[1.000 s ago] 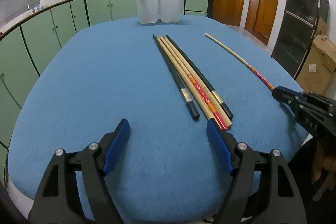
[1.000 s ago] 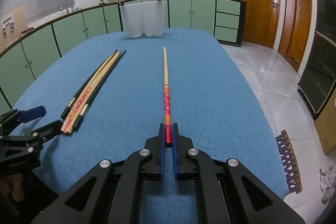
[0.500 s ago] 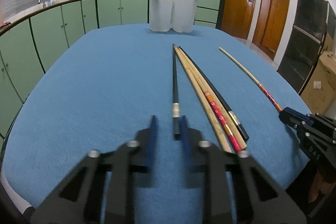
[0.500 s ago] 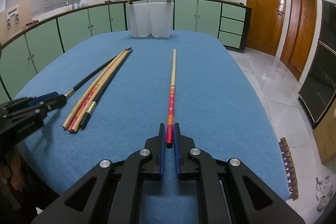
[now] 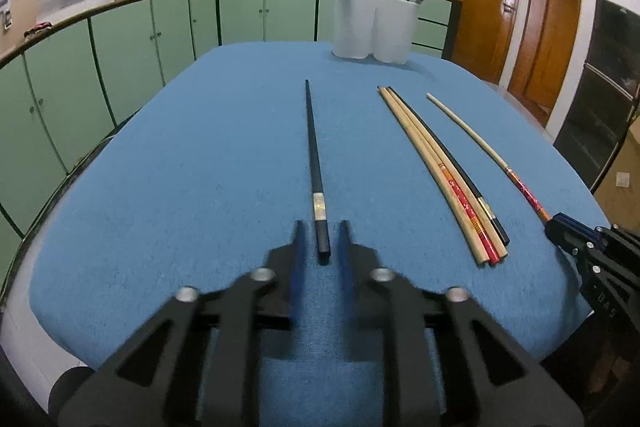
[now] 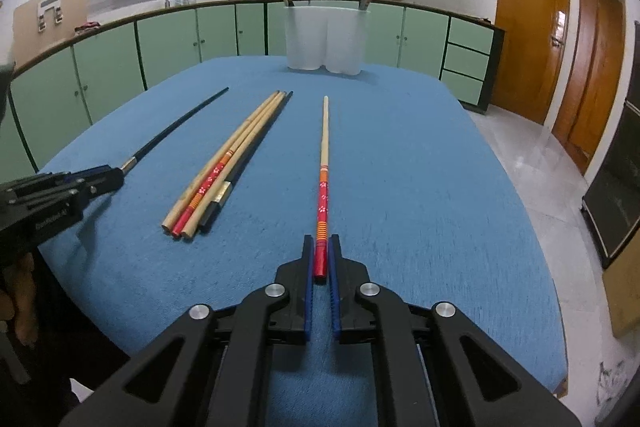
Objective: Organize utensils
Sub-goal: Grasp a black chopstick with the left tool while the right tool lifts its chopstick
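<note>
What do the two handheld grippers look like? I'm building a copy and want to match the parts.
Both match: the left gripper and right gripper have matte black angular frames with triangular cut-outs and round silver bolt heads. The fingers are narrow, lined inside with blue ribbed pads. Seen side-on, the left gripper's body bears small white lettering, too blurred to read. No cables show.

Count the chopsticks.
8 chopsticks: one between the left gripper's opening jaws, one clamped in the right gripper, four bundled between them, two standing in the holder; more may hide inside.
</note>
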`<state>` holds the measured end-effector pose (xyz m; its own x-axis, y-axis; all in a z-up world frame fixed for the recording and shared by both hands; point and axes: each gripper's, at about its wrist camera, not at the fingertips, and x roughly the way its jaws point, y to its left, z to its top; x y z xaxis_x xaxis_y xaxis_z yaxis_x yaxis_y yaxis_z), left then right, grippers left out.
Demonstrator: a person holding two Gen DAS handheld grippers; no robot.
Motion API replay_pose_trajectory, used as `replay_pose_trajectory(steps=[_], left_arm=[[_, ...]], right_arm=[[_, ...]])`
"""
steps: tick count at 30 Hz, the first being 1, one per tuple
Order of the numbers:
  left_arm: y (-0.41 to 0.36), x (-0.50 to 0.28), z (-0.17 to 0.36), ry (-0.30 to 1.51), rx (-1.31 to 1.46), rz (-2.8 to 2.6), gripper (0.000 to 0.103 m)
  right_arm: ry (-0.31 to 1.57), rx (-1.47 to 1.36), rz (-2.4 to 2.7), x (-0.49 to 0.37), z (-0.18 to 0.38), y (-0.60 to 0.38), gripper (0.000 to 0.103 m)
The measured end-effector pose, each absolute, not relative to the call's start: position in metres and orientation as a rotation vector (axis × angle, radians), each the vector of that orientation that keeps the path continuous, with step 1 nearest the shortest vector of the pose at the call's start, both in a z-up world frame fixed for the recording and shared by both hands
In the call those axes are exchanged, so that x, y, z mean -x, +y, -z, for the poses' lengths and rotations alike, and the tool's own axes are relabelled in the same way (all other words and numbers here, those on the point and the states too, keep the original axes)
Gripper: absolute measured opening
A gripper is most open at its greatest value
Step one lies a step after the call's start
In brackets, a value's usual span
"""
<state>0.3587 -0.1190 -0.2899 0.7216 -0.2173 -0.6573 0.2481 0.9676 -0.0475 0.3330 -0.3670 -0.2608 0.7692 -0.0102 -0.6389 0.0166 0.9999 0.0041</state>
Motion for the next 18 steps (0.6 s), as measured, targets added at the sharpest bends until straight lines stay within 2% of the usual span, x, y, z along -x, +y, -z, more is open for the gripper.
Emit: replay_pose_trajectory(steps=[4, 6, 7, 12, 18], left_arm=[[-0.116, -0.359, 0.291, 0.721, -0.039, 0.259, 0.021], [-0.116, -0.360, 0.291, 0.722, -0.032, 0.267, 0.008], [-0.114, -0.360, 0.291, 0.723, -0.025, 0.268, 0.006], [-0.105, -0.360, 0.268, 0.715, 0.015, 0.268, 0.006], [-0.093, -0.353, 0.206, 0.671, 0.022, 0.300, 0.006]], right_arm=[[0.693, -0.012, 0.022, -0.329, 0.262, -0.366, 0.010], [0.696, -0.009, 0.019, -0.331, 0.262, -0.365, 0.009], [0.699, -0.011, 0.018, -0.332, 0.262, -0.365, 0.008], [0.696, -0.065, 0.013, -0.329, 0.245, -0.368, 0.006], [0.654, -0.117, -0.001, -0.324, 0.184, -0.374, 0.006]])
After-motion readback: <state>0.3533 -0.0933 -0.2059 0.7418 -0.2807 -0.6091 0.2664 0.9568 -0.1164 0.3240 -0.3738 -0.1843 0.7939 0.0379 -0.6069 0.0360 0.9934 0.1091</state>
